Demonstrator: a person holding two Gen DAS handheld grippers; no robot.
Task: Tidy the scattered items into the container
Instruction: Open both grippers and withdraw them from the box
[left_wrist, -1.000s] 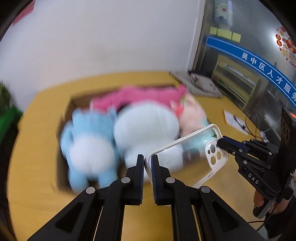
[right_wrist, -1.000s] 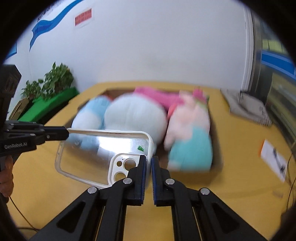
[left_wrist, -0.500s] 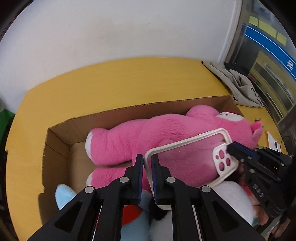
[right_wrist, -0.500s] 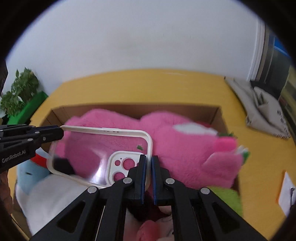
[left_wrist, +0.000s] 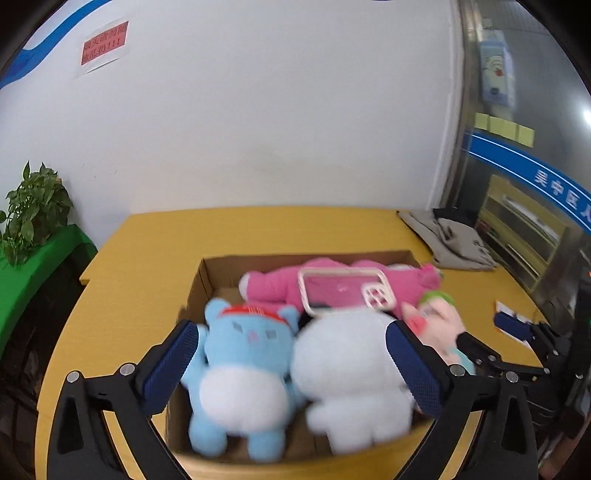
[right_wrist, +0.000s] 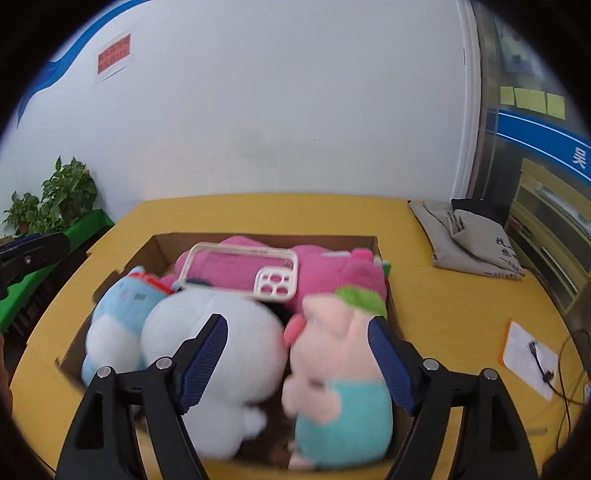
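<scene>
A clear phone case (left_wrist: 345, 291) (right_wrist: 242, 271) with a white rim lies on the pink plush (left_wrist: 406, 280) (right_wrist: 332, 273) inside the cardboard box (left_wrist: 229, 267) (right_wrist: 162, 243). In front of it sit a blue plush (left_wrist: 240, 369) (right_wrist: 118, 314), a white plush (left_wrist: 351, 373) (right_wrist: 210, 343) and a pink pig plush (left_wrist: 439, 325) (right_wrist: 332, 350). My left gripper (left_wrist: 291, 354) is pulled back above the box's near side, its jaws opening wide and holding nothing. My right gripper (right_wrist: 297, 350) hangs likewise, its jaws opening and free of the case.
The box stands on a yellow table (left_wrist: 147, 258) (right_wrist: 443, 295). A grey cloth bag (left_wrist: 447, 240) (right_wrist: 469, 236) lies at the back right, a paper card with a cable (right_wrist: 528, 354) at the right. Green plants (left_wrist: 33, 210) (right_wrist: 62, 195) stand left of the table.
Both grippers have let go of the phone case, which now rests on the pink plush. Both have opened and drawn back from the box, so more of it shows.
</scene>
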